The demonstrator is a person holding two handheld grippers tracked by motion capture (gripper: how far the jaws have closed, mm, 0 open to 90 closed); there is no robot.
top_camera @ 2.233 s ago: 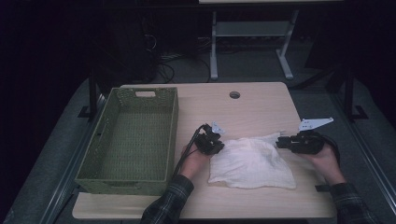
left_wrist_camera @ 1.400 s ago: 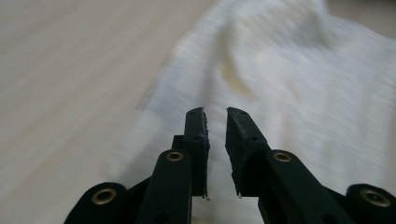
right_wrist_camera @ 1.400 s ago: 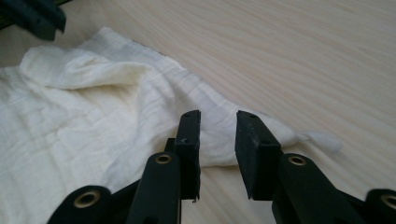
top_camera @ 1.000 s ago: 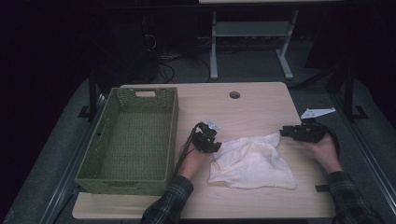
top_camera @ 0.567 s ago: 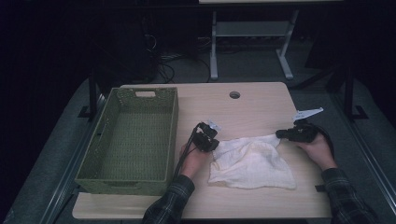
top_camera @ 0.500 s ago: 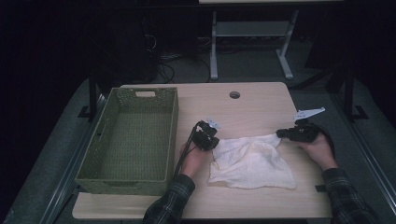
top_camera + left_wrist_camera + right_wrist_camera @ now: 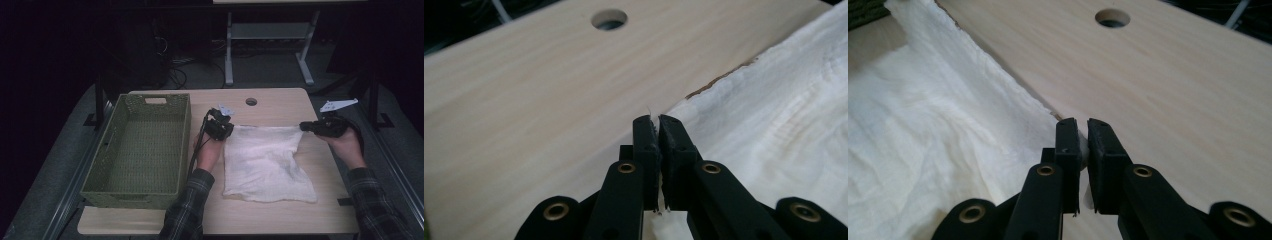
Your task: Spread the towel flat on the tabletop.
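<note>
At the far left of the desk [image 7: 280, 220] we see a green woven basket [image 7: 141, 145], its long side running away from us and its near wall close to the desk's front edge. Just to its right our left gripper [image 7: 226, 131] holds the far left corner of a white cloth [image 7: 265, 162]; in the left gripper view its two black jaws have just been closing and now pinch a thin edge of the fabric between the pads, with the cloth spreading away to the right of them. The cloth lies in the middle of the desk, its far edge drawn nearly straight between our two grippers and lifted a little, while its near part rests flat and rumpled on the wood. Beyond that far edge we see a round cable hole [image 7: 251, 101] in the desk. At the right, our right gripper [image 7: 304, 127] grips the far right corner of the cloth; in the right gripper view its jaws have also just been closing and clamp a fold of white fabric, the rest of the cloth spreading to the left of them.
</note>
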